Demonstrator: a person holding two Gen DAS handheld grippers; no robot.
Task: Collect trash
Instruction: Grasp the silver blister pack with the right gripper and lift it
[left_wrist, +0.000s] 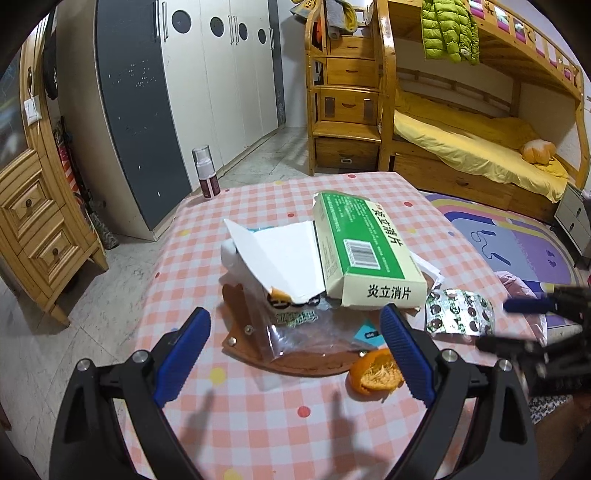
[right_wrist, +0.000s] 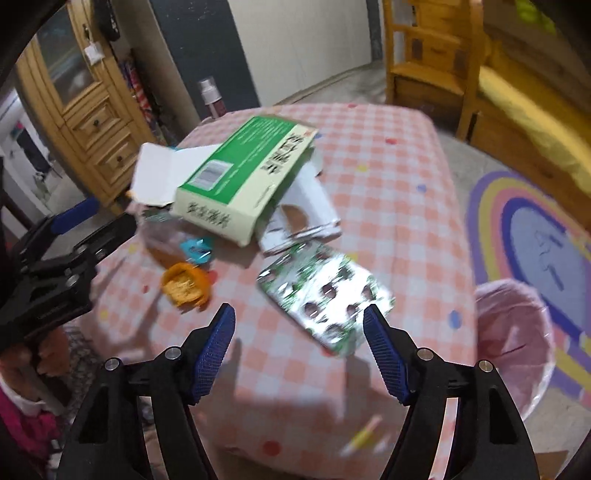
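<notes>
Wooden bunk bed (left_wrist: 476, 147), grey-white wardrobe (left_wrist: 177, 92), pale tiled floor (left_wrist: 258, 162)

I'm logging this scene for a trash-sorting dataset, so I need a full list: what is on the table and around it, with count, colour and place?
medicine box: 1, green and cream, middle of table, on top of the pile
white card: 1, white, left of the box
blister pack: 1, silver foil, right of the box
orange peel: 1, orange, near edge of table
plastic bag: 1, clear, on the brown mat
brown mat: 1, brown, under the pile
bottle: 1, dark red with clear cap, far left corner
tablecloth: 1, pink check
bin: 1, pink liner, floor right of table
left gripper: open, blue pads
right gripper: open, blue pads
</notes>
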